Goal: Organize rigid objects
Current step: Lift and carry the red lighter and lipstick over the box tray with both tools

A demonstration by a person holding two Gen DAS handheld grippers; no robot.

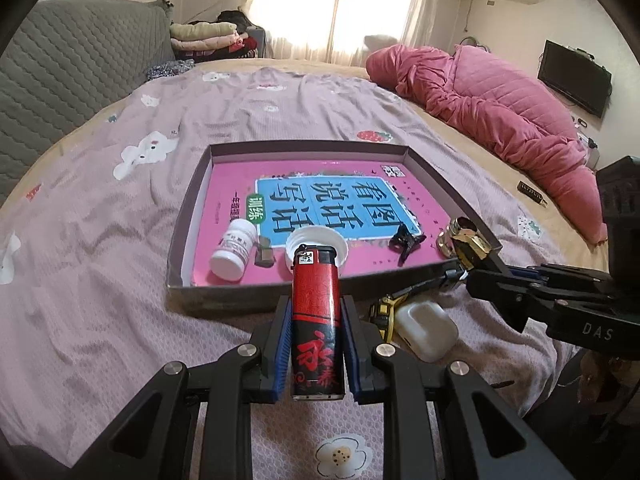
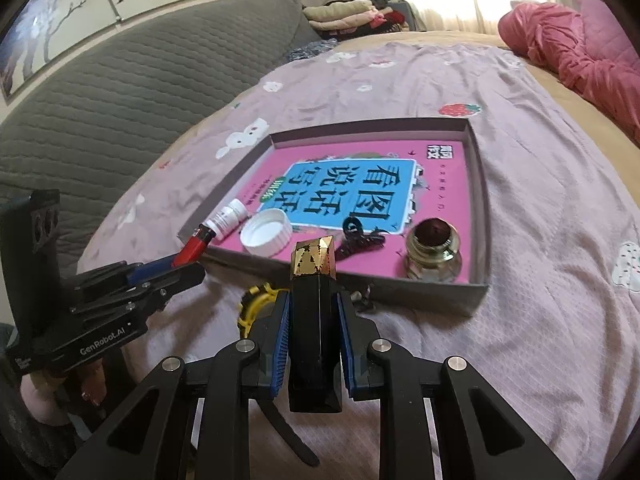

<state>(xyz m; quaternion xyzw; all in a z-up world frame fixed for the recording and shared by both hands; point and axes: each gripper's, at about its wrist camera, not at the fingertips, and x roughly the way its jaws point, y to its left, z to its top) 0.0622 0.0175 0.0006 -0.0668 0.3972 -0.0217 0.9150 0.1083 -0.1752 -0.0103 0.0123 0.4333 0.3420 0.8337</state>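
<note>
Red lighter [image 1: 316,320] sits pinched between the left gripper [image 1: 314,344] pads, bottom centre of the left wrist view, tip over the tray's near wall. Black-and-gold lipstick tube [image 2: 314,320] is clamped in the right gripper [image 2: 314,348], bottom centre of the right view. Just beyond, on the purple sheet [image 1: 120,280]: yellow tape measure [image 1: 384,308], white case [image 1: 424,332]. Mid-frame, grey tray [image 1: 188,216] holds a pink book [image 1: 320,200], white bottle [image 1: 234,252], white cap [image 1: 316,242], black clip [image 1: 404,242], brass jar [image 2: 432,252]. Upper right, pink quilt [image 1: 500,100].

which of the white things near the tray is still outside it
The white plastic case, lying on the bedsheet before the tray; the white pill bottle and white cap are inside.
</note>
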